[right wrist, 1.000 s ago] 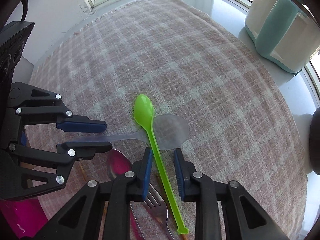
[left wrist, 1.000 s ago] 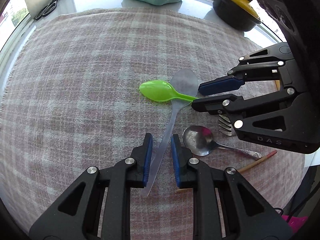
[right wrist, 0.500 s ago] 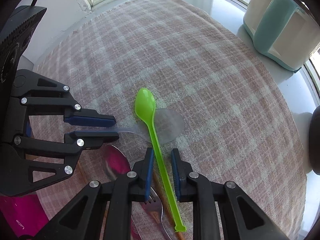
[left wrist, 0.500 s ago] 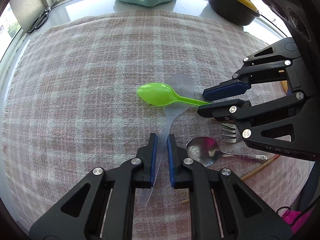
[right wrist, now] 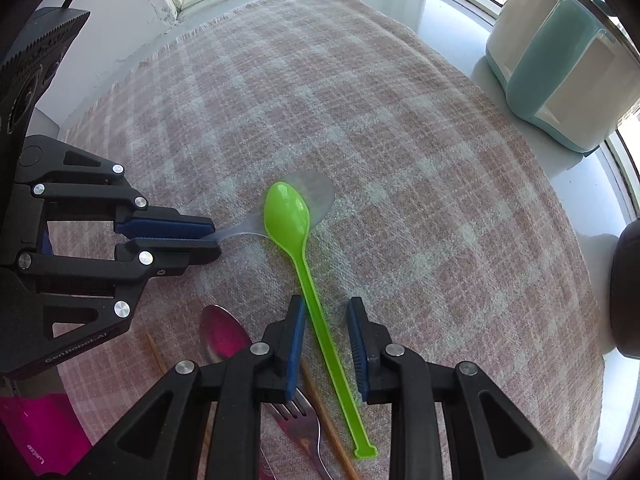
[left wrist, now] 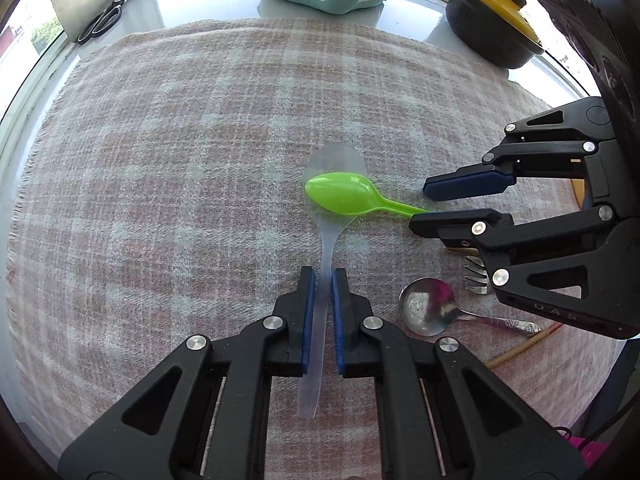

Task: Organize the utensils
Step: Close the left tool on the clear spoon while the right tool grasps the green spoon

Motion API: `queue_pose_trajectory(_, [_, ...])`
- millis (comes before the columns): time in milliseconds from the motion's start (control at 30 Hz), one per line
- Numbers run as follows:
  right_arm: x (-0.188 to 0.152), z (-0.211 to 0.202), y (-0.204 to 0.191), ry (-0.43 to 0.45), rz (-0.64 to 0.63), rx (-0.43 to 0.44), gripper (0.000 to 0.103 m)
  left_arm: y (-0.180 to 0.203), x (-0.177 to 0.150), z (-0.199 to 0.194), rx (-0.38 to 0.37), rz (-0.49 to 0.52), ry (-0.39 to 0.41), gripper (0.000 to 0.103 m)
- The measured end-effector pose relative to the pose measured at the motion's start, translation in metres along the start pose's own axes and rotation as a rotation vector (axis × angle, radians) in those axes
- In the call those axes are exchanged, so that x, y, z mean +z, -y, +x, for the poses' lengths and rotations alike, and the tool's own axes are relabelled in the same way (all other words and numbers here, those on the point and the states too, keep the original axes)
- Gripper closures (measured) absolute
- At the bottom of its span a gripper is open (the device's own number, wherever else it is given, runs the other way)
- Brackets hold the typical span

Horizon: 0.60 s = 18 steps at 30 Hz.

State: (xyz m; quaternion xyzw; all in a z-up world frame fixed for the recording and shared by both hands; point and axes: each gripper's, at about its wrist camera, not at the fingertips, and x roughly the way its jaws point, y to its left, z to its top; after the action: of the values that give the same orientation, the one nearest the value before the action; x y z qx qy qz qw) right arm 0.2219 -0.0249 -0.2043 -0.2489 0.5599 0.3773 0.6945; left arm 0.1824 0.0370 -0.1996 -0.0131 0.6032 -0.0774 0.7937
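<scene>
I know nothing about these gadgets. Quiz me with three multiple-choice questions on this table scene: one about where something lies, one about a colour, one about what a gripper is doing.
1. Where does the bowl of the green spoon lie?
A. On top of the clear plastic spoon
B. Inside the black pot
C. Under the metal fork

2. What colour is the lid of the black pot?
A. Red
B. Yellow
C. White

3. What is the left gripper doing?
A. Hanging wide open with nothing between its fingers
B. Clamped on the metal spoon
C. Closed on the clear plastic spoon's handle

Answers:
1. A: both views show the green bowl overlapping the clear spoon's bowl.
2. B: the left view shows a yellow lid on the pot.
3. C: the blue pads press the clear handle from both sides, while the right gripper stands open around the green handle.
</scene>
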Motion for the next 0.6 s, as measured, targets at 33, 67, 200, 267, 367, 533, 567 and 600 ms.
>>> queue_pose_trajectory(33, [0.001, 0.0, -0.001, -0.001, -0.003, -0.002, 0.082, -0.001, 0.0, -0.001, -0.002, -0.006, 0.001, 0.093])
queue_pose_trajectory(67, [0.001, 0.001, -0.001, -0.002, -0.006, -0.006, 0.082, -0.001, 0.003, 0.0, -0.005, -0.013, 0.004, 0.093])
queue_pose_trajectory(200, [0.004, 0.001, -0.006, -0.008, -0.009, -0.028, 0.086, 0.001, 0.011, 0.004, -0.008, -0.027, 0.015, 0.095])
queue_pose_trajectory(267, [0.006, 0.003, -0.007, -0.009, -0.008, -0.042, 0.094, -0.002, 0.01, 0.003, -0.012, -0.04, 0.017, 0.098])
queue_pose_trajectory(367, [0.004, 0.0, -0.001, 0.002, 0.026, -0.015, 0.096, -0.007, 0.007, -0.001, -0.013, -0.063, 0.025, 0.099])
queue_pose_trajectory(533, [0.0, -0.002, 0.015, 0.027, 0.094, 0.012, 0.097, -0.019, -0.005, -0.006, -0.027, -0.128, 0.046, 0.1])
queue_pose_trajectory(567, [-0.002, -0.003, 0.018, 0.033, 0.104, 0.014, 0.097, -0.021, -0.007, -0.007, -0.03, -0.14, 0.05, 0.1])
queue_pose_trajectory(600, [-0.003, -0.004, 0.019, 0.039, 0.113, 0.015, 0.098, -0.024, -0.01, -0.009, -0.033, -0.151, 0.055, 0.1])
